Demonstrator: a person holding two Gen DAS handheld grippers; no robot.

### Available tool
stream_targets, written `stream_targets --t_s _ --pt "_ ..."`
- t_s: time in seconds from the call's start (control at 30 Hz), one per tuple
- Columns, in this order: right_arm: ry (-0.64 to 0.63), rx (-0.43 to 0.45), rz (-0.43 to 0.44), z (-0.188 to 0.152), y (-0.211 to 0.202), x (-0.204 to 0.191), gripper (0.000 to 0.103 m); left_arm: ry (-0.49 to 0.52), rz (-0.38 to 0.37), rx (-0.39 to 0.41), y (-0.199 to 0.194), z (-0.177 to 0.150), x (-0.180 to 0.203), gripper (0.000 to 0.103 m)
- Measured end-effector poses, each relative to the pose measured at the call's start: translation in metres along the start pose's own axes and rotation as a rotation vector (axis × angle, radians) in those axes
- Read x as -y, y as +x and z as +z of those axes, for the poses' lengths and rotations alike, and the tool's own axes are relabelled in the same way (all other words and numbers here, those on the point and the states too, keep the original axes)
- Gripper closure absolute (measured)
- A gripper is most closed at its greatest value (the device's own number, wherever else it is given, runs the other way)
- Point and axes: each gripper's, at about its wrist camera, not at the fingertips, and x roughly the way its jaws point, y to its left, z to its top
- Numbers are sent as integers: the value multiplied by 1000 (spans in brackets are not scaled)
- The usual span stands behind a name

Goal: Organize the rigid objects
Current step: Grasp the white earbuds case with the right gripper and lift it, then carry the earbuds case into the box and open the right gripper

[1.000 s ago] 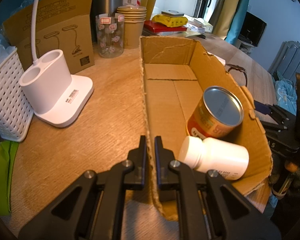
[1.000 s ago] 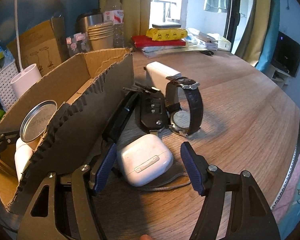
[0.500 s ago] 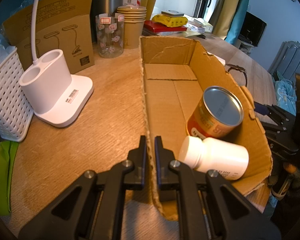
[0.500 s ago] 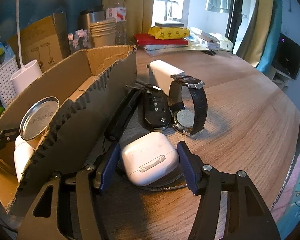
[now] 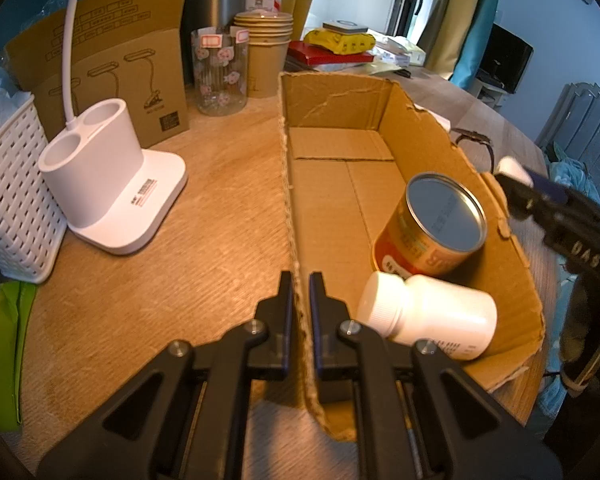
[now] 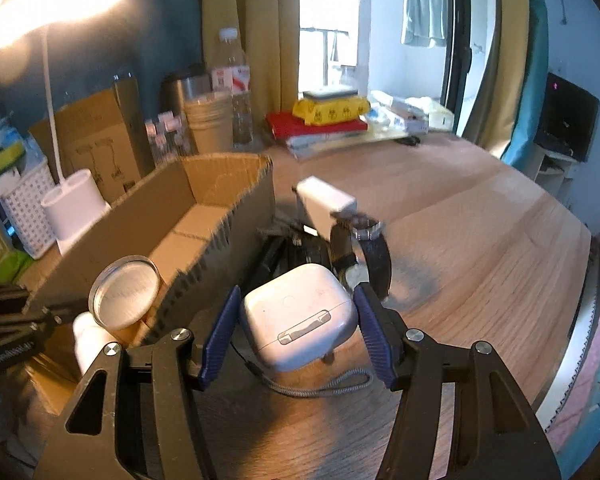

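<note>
Pinching the near wall of the cardboard box [image 5: 332, 208], the left tool [image 5: 300, 312] is seen closed on that wall, holding it steady on the counter [image 5: 180, 248]; a tin [image 5: 432, 228] and a white bottle [image 5: 428, 316] lie inside. From the right wrist, the right tool [image 6: 296, 320] is clamped on the white earbud case [image 6: 300, 316], held above the counter, its cord [image 6: 320, 386] dangling; the box lies just left, so the case must be carried leftward over the serrated wall.
</note>
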Motion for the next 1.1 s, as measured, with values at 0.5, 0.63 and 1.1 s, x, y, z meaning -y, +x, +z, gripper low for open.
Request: stream_targets --t_s 0.5,0.63,1.1 --pt "-99 79 130 39 -11 -56 41 -14 -11 1 0 0 -3 94" --pt "-130 67 156 45 -1 -71 41 -15 -11 0 0 0 -2 94" --pt "-166 33 162 49 20 -85 41 -15 -12 1 -1 0 -3 94"
